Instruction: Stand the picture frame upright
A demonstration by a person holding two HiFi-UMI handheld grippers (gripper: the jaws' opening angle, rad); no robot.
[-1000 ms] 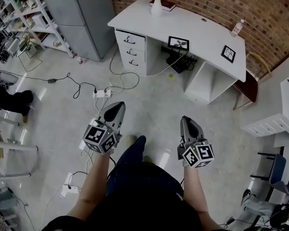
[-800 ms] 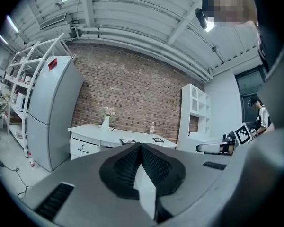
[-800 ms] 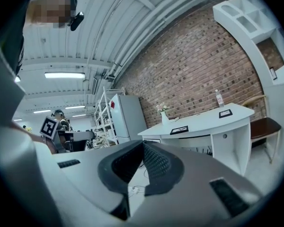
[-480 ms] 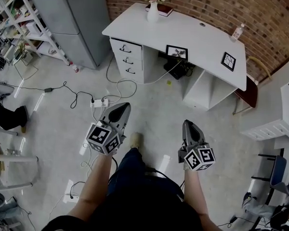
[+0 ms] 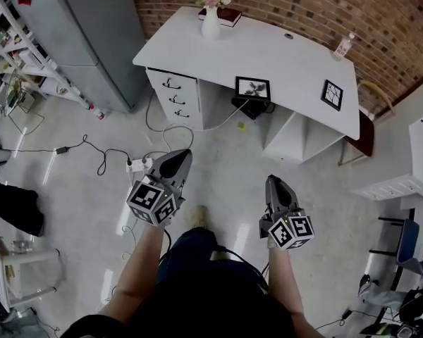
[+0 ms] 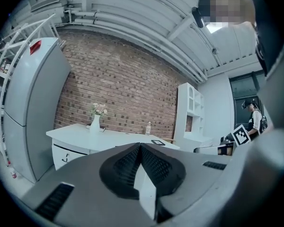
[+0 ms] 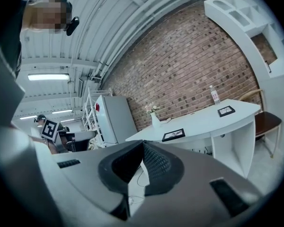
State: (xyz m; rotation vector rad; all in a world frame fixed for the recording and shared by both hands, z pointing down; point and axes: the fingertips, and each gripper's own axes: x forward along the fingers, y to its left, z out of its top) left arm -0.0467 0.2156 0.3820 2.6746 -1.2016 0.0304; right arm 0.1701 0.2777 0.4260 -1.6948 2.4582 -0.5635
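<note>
brick wall and white desk stand well ahead of my jaws, across grey floor. left gripper and right gripper are both fully closed and hold nothing. frame lies flat near the desk's front edge, far beyond my tips. i think i must come close first, then open and lift its top edge gently.
</note>
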